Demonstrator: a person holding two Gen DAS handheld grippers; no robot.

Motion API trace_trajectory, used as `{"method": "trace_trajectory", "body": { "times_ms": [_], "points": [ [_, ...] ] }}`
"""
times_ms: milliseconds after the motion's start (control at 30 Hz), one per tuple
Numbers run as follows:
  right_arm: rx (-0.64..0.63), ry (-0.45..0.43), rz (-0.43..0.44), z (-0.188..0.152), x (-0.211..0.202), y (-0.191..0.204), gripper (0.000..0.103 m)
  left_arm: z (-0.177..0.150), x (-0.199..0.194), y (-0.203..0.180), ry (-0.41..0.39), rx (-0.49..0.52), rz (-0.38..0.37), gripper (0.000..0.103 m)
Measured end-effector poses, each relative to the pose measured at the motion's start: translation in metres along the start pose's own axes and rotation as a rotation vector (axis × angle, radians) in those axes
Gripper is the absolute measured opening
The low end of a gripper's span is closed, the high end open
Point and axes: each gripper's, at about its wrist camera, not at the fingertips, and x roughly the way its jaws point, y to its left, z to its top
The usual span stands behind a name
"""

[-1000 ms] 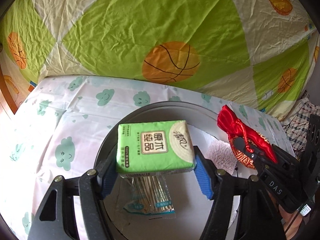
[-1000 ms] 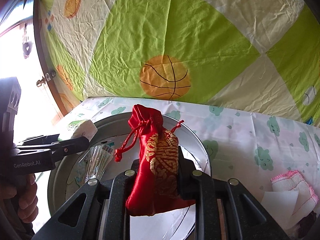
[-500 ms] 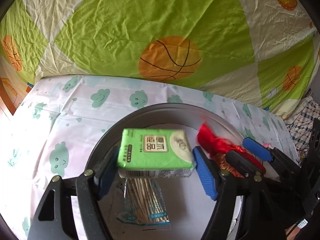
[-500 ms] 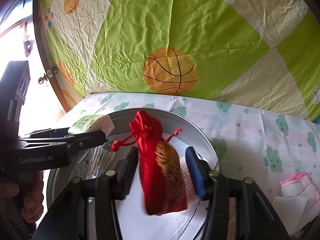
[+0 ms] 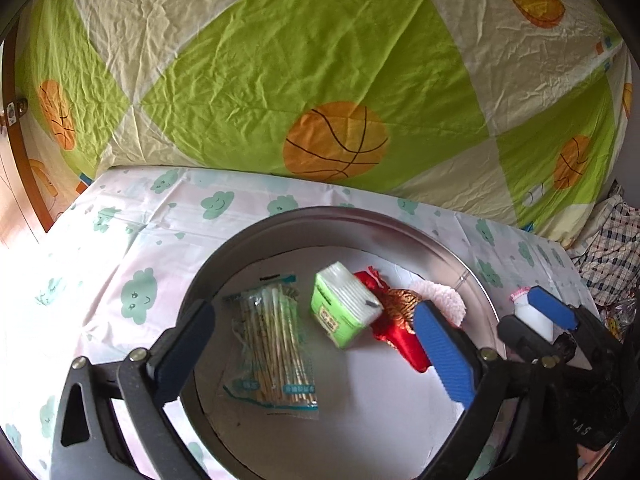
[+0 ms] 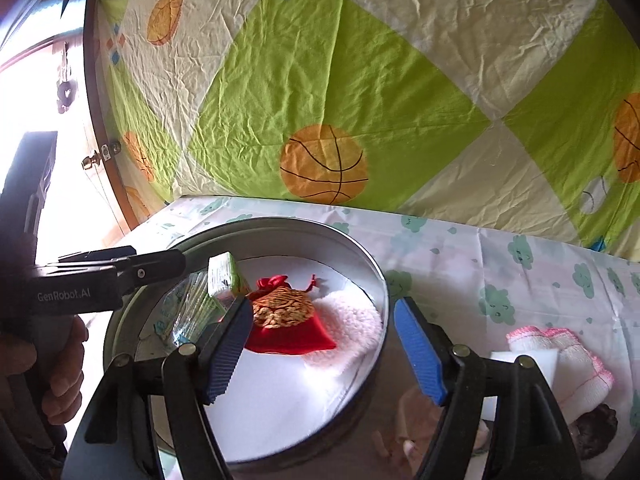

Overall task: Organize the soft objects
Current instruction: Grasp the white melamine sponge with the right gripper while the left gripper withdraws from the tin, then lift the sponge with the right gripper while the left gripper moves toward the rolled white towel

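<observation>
A round metal tin (image 5: 460,248) holds a green tissue pack (image 5: 344,312), a red and gold pouch (image 5: 400,328), a bag of cotton swabs (image 5: 272,344) and a fluffy pink cloth (image 5: 440,300). My left gripper (image 5: 314,312) hovers over the tin, its jaws opening wide, with nothing pressed between the pads. The tissue pack lies on its side below it. My right gripper (image 6: 322,306) is also opening, its pads clear of the pouch (image 6: 288,320), which rests partly on the pink cloth (image 6: 348,328). A hand holds the left gripper (image 6: 120,272) at the left edge of the right wrist view.
The tin (image 6: 360,256) stands on a cloud-print tablecloth (image 6: 460,248) against a green and cream basketball sheet. A pink-edged white towel (image 6: 568,356) and a white block (image 6: 532,364) lie right of the tin. Plaid fabric (image 5: 612,256) sits at the far right.
Both grippers let go. The tissue pack dropped from the left jaws into the tin, and the red pouch fell from the right jaws onto the pink cloth. Both grippers drew back slightly.
</observation>
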Motion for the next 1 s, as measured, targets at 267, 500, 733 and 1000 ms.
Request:
{"method": "trace_trajectory", "body": {
  "times_ms": [267,500,733,1000],
  "points": [
    [0.037,-0.074,-0.166,-0.031,-0.049,-0.054,0.079,-0.032,-0.018,-0.042,-0.098,0.056,0.048,0.102],
    [0.16,-0.049,-0.248,-0.05,-0.053,-0.109,0.08,-0.048,-0.018,-0.066,-0.148,0.101,0.089,0.103],
    [0.202,-0.019,-0.25,-0.057,-0.04,-0.126,0.08,-0.058,-0.016,-0.072,-0.184,0.112,0.099,0.103],
    [0.19,0.027,-0.226,-0.056,-0.021,-0.124,0.08,-0.062,-0.012,-0.073,-0.186,0.113,0.087,0.103]
  ]
}}
